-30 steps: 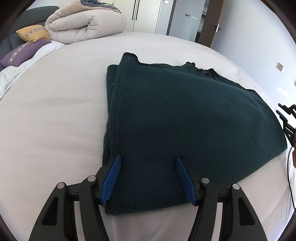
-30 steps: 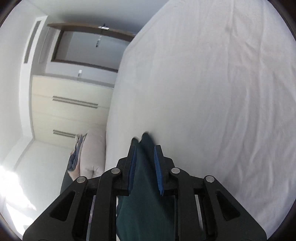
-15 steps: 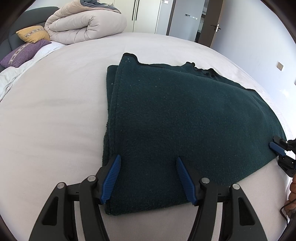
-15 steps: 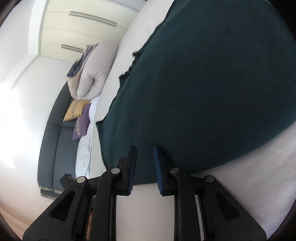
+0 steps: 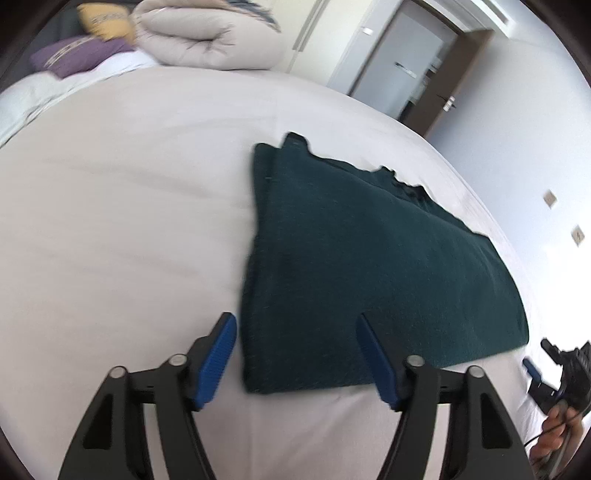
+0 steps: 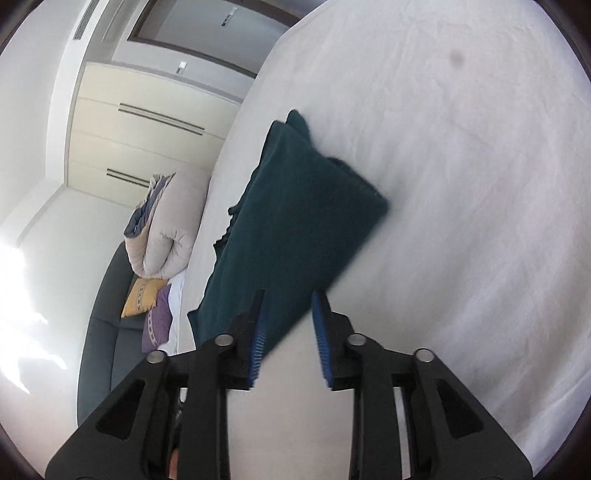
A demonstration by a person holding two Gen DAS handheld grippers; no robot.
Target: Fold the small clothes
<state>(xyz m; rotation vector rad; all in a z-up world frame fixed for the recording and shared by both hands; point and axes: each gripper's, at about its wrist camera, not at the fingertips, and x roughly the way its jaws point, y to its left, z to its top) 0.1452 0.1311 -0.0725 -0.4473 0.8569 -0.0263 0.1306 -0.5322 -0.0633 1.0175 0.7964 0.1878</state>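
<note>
A dark green knitted garment (image 5: 369, 266) lies folded flat on the white bed (image 5: 129, 221). My left gripper (image 5: 297, 360) is open and empty, its blue pads just off the garment's near left corner. In the right wrist view the garment (image 6: 295, 229) lies ahead. My right gripper (image 6: 290, 332) is open and empty, its fingertips at the garment's near edge, with no cloth between the pads. The right gripper also shows at the far right of the left wrist view (image 5: 554, 365), off the garment's right corner.
A rolled beige duvet (image 5: 207, 40), a yellow cushion (image 5: 107, 24) and a purple cushion (image 5: 81, 59) lie at the head of the bed. Cream wardrobes (image 6: 147, 122) and a doorway (image 5: 410, 74) stand beyond. A wall with sockets (image 5: 550, 199) is on the right.
My right gripper has let go of the garment, opened and drawn back from it. My left gripper has pulled back and shifted left off the garment's corner. The garment now lies flat.
</note>
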